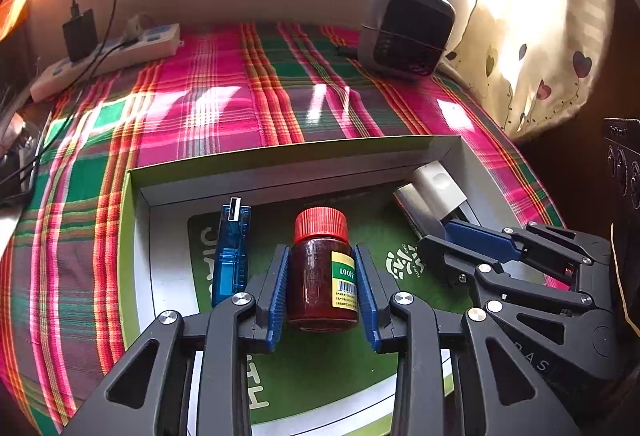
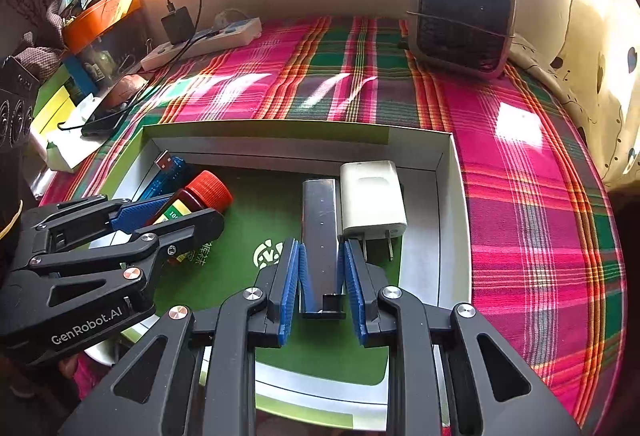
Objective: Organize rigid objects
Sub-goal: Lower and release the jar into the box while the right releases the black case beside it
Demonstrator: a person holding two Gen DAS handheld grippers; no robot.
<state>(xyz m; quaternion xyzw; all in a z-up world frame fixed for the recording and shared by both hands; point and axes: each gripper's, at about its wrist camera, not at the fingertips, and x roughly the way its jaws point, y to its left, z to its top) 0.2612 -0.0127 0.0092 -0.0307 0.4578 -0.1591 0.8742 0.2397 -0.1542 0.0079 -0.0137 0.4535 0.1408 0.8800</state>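
1. The left tool [image 1: 323, 288] pinched a brown bottle with a red cap [image 1: 322, 264] between its blue pads; the bottle lay inside the shallow box [image 1: 296, 156], over its green floor, cap pointing away
2. A blue USB device [image 1: 232, 248] lay in the box just beside the bottle, on its left
3. The right tool [image 2: 322, 276] was pressed onto a dark metal bar [image 2: 320, 228] in the same box; a white charger [image 2: 372, 196] lay against the bar's right side
4. The box sat on a plaid cloth [image 2: 520, 196]; a small heater [image 2: 460, 12] and a power strip [image 2: 204, 40] stood well behind it
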